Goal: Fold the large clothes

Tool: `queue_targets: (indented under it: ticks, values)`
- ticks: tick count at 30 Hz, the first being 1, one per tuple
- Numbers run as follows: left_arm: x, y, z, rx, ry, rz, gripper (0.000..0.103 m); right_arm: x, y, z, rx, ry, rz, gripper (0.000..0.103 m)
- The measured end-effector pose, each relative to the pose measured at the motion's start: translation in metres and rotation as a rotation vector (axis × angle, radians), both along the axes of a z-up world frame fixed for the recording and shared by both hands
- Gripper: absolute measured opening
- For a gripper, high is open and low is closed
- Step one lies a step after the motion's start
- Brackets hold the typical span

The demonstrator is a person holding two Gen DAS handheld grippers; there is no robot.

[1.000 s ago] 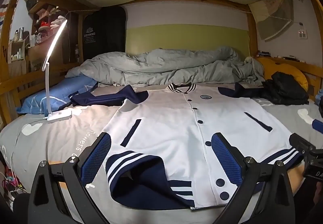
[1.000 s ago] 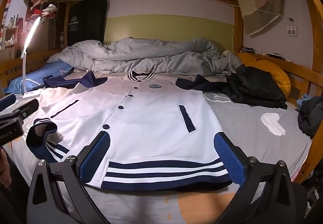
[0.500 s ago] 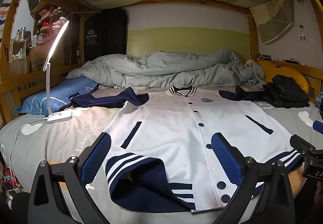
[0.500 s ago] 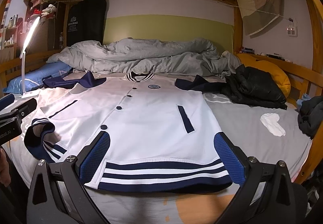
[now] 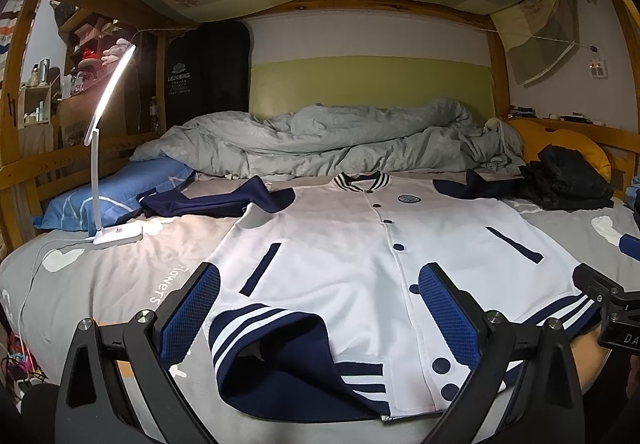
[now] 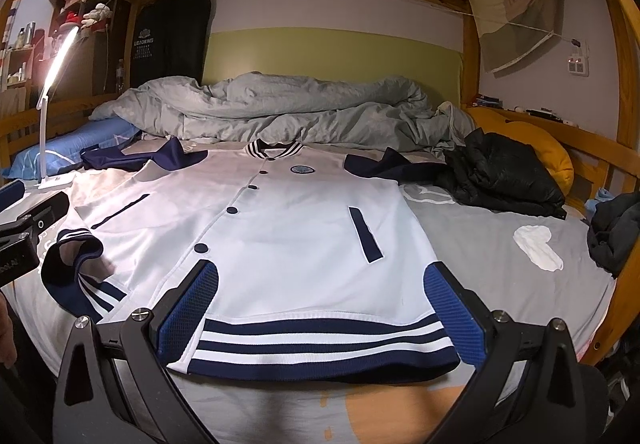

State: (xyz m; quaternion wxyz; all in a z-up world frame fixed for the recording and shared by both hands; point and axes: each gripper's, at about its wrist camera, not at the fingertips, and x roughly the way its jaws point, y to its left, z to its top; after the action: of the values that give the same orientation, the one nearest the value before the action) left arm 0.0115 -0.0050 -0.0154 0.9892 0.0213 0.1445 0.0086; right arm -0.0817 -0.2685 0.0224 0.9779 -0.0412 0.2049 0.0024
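Note:
A white varsity jacket [image 5: 344,248] with navy sleeves and a striped hem lies front-up and buttoned on the bed, collar toward the far wall; it also shows in the right wrist view [image 6: 280,228]. Its near left hem corner [image 5: 276,356] is flipped up, showing navy lining. My left gripper [image 5: 320,308] is open and empty above that corner. My right gripper [image 6: 320,308] is open and empty above the near right hem. Both sleeves spread sideways at the far end.
A lit white desk lamp [image 5: 116,232] stands on the bed at the left by a blue pillow [image 5: 108,196]. A crumpled grey duvet [image 5: 332,140] lies behind the jacket. Black clothes [image 6: 500,172] and a yellow cushion [image 6: 548,152] sit at the right. Wooden rails frame the bed.
Both grippers have tilted slightly upward, so the jacket sits a little lower in each view. The jacket has not moved and both grippers stay open.

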Motion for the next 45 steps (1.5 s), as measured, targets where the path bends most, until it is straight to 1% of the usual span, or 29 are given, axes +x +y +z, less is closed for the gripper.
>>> queue_targets:
  ticks: [4, 7, 14, 18, 21, 27, 40, 45]
  values:
    - [-0.004, -0.005, -0.003, 0.000, 0.004, 0.000, 0.101, 0.000, 0.000, 0.000, 0.001, -0.001, 0.000, 0.102]
    - [-0.004, -0.005, -0.003, 0.003, 0.004, 0.014, 0.101, 0.000, 0.000, 0.000, 0.002, 0.001, 0.002, 0.102]
    - [-0.003, -0.002, -0.004, -0.005, 0.007, 0.014, 0.101, 0.001, -0.001, -0.003, 0.004, 0.012, -0.003, 0.102]
    - [-0.007, -0.002, -0.003, 0.016, -0.013, 0.024, 0.101, 0.001, -0.002, -0.003, 0.004, 0.010, -0.012, 0.102]
    - [-0.008, 0.001, -0.003, 0.003, -0.021, 0.016, 0.101, 0.002, -0.002, -0.003, 0.000, 0.009, -0.017, 0.102]
    - [-0.009, 0.003, -0.006, 0.001, -0.017, 0.024, 0.101, 0.003, -0.003, -0.002, 0.003, 0.006, -0.015, 0.102]
    - [-0.012, 0.004, -0.008, 0.007, -0.032, 0.021, 0.101, 0.001, 0.006, -0.002, -0.011, 0.002, -0.009, 0.102]
    - [-0.014, 0.004, -0.007, 0.011, -0.035, 0.020, 0.101, 0.000, 0.003, 0.001, 0.001, -0.006, -0.015, 0.102]
